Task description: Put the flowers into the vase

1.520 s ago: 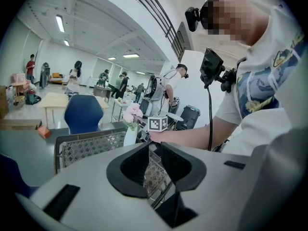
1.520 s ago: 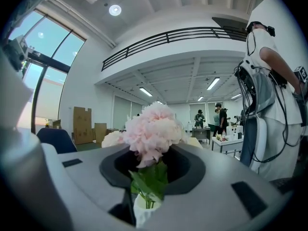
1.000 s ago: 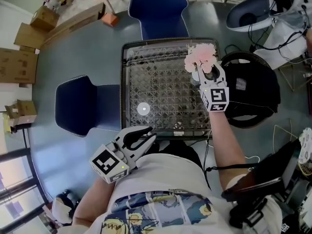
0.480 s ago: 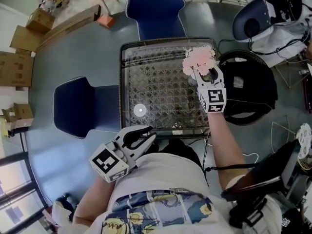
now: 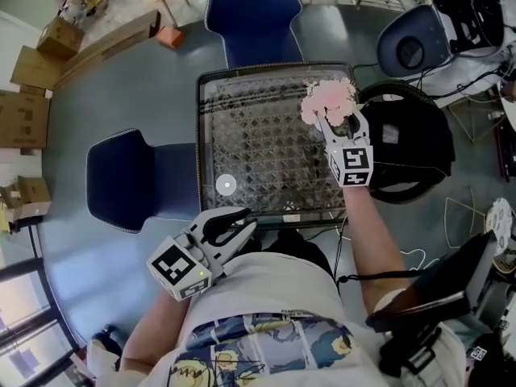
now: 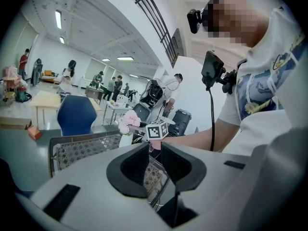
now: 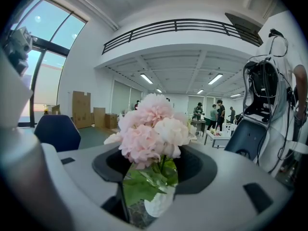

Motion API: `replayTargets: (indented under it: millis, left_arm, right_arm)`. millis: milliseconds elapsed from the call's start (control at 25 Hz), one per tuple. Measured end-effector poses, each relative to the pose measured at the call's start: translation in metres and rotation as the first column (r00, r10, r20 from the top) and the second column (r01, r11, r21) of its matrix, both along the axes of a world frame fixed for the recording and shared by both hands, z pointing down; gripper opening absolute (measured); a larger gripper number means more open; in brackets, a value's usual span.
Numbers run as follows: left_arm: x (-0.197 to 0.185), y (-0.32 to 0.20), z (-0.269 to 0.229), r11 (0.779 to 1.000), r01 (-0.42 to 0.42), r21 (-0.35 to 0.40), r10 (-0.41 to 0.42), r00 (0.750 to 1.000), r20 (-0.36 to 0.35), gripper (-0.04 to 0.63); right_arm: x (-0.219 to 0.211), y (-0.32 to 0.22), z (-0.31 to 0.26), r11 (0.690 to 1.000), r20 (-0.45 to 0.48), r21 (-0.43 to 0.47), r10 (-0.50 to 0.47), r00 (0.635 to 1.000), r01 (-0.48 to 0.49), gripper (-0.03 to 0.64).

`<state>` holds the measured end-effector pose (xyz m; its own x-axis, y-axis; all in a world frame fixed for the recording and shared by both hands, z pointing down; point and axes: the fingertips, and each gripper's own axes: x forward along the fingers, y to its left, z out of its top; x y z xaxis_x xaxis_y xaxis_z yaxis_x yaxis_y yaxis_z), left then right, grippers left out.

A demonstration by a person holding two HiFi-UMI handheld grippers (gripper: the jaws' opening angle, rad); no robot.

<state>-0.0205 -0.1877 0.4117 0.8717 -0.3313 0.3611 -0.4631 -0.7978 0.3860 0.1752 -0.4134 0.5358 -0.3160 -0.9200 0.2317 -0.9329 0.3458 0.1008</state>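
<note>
**Head view.** A second ago the right tongs (image 5: 337, 121) sat closer round the flowers (image 5: 326, 99). Now their jaws are opening, and the bunch has kept its place by the far right corner of the table (image 5: 258, 147). The left tongs (image 5: 243, 224) have not shifted and hang off the near edge, close to the person's body. There is one table, one bunch of flowers and two tongs. One blue chair (image 5: 252, 14) stands past the far edge and a second blue chair (image 5: 133, 176) off the left edge. A black round seat (image 5: 411, 147) sits just beside the right edge. The rest of the lattice top is bare, so there is open room to the left of the bunch and toward the near edge.

**Left gripper view.** The left tongs' jaws stand a narrow gap apart with nothing between them. Beyond them are the pink bunch and the right tongs' marker cube, over the far side of the table.

**Right gripper view.** The jaws stand wide and released. The leafy stems rise between them without the pads pressing. The stems run down into one white vase (image 7: 158, 205), which is low between the jaws, so the flowers are in the vase.
</note>
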Motion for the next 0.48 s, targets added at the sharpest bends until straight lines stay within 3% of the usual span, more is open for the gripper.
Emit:
replayTargets:
  millis: [480]
  left_arm:
    - [-0.012, -0.004, -0.001, 1.0, -0.012, -0.004, 0.012, 1.0, -0.007, 0.061]
  right_arm:
    - [0.001, 0.0, -0.002, 1.0, -0.03, -0.006, 0.015, 0.999, -0.015, 0.242]
